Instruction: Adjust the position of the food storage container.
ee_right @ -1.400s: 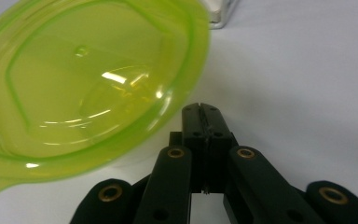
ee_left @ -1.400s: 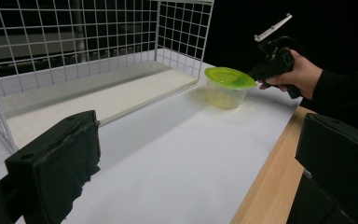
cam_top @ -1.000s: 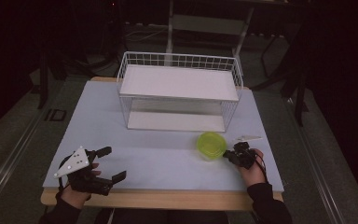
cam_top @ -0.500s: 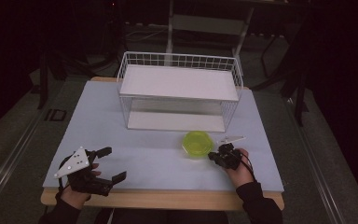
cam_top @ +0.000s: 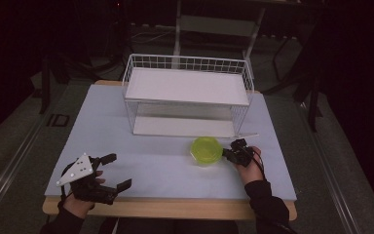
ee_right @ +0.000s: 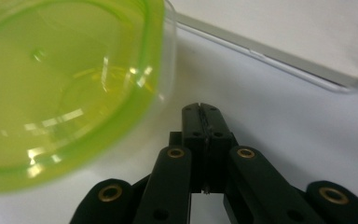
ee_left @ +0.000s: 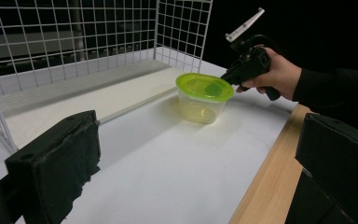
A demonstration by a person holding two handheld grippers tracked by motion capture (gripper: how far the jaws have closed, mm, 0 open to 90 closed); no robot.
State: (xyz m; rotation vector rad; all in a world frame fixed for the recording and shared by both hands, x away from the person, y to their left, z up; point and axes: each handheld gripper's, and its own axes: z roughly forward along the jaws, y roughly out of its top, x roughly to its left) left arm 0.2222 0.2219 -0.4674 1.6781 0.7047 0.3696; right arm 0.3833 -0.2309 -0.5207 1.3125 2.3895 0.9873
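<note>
Container with a green lid sits on the table in the high view, just before the wire rack; the right gripper touches its side, the left gripper gapes near the front edge. Left gripper view: jaws wide apart, container beyond. Right gripper view: jaws pressed together, empty, beside the container.
</note>
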